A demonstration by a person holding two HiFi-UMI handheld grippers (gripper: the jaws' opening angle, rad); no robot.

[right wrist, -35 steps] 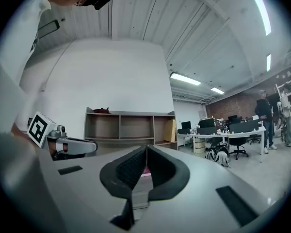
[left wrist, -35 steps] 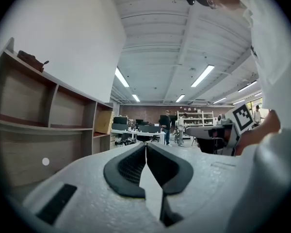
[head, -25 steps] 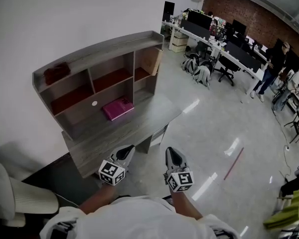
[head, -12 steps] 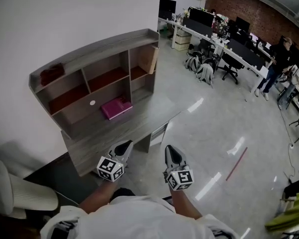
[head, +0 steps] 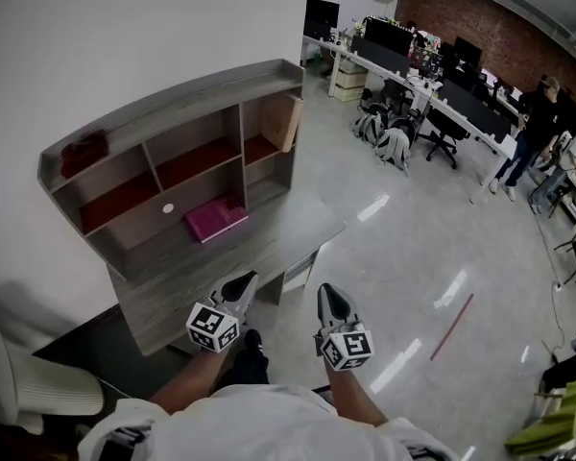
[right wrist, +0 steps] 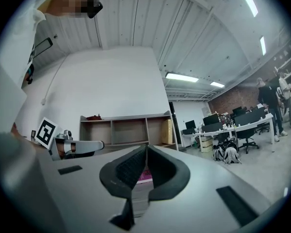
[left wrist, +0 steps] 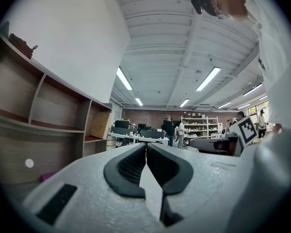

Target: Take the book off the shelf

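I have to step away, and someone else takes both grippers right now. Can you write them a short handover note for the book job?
Left gripper: shut, empty, by the desk's front edge.
Right gripper: shut, empty, beside the left one, over the floor.
Pink book: lies flat in the open lower bay of the shelf, under the middle compartment, untouched.
Done: nothing yet; neither gripper is at the shelf.
Left: reach in, open a gripper, grip the book and bring it out.
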